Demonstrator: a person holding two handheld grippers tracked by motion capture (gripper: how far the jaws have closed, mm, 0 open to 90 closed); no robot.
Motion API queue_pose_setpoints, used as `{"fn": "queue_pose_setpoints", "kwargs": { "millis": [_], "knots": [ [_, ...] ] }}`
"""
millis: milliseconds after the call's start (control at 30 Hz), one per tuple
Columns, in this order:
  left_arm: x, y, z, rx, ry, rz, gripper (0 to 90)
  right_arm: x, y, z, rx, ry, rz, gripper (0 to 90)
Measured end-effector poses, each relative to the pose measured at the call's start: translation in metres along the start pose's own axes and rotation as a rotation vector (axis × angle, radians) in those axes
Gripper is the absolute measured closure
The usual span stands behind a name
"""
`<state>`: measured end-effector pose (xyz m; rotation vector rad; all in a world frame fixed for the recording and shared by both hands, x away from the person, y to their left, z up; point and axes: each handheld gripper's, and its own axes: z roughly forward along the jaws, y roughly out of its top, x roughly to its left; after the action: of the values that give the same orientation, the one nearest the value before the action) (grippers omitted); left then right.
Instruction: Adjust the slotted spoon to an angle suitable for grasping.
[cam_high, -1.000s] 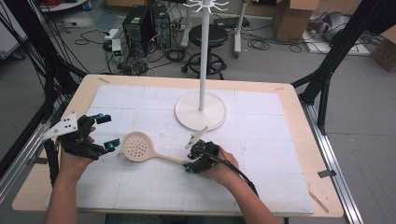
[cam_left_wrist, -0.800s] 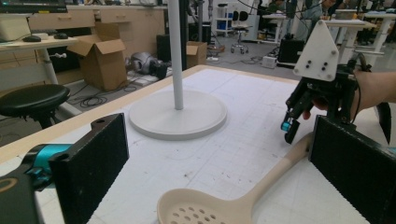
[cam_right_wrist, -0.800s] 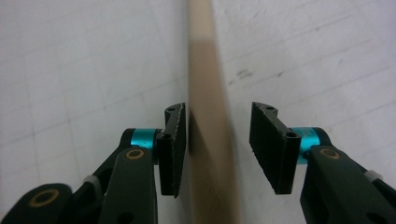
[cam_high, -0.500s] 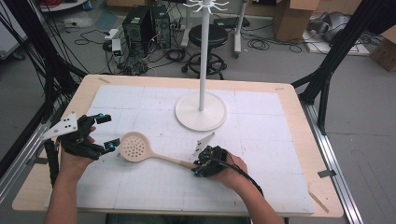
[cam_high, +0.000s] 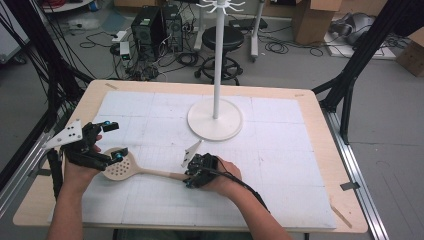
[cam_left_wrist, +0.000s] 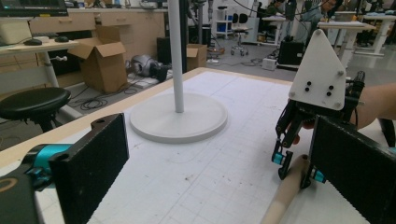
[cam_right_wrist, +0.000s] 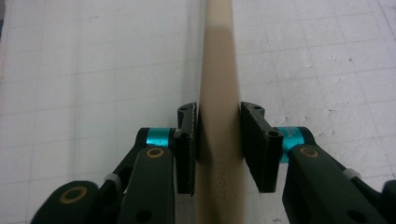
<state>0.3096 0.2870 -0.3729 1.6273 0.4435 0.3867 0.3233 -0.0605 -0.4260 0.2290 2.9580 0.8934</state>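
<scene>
High view: right hand-held gripper pinches the handle end of a wooden slotted spoon lying on the table; the perforated bowl lies beside the lower jaw of the left hand-held gripper, whose jaws are spread wide. Right gripper view: both pads press the handle's flanks. Left gripper view: white stand base sits ahead, beyond the spread jaws.

Beige slotted spoon, flat on table, handle clamped
</scene>
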Motion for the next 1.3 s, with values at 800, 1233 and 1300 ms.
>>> {"fn": "queue_pose_setpoints", "kwargs": {
  "millis": [800,1233,1300],
  "knots": [
    [-0.001,0.0,0.001,0.006,-0.001,0.005,5.5,-0.026,-0.047,-0.028,-0.038,-0.181,0.221,53.8],
    [-0.001,0.0,0.002,0.009,-0.002,0.004,5.5,-0.046,-0.046,-0.025,-0.067,-0.241,0.294,54.0],
    [-0.001,0.0,0.001,0.008,-0.001,0.008,5.5,-0.048,-0.046,-0.024,-0.073,-0.238,0.304,54.0]
  ]
}}
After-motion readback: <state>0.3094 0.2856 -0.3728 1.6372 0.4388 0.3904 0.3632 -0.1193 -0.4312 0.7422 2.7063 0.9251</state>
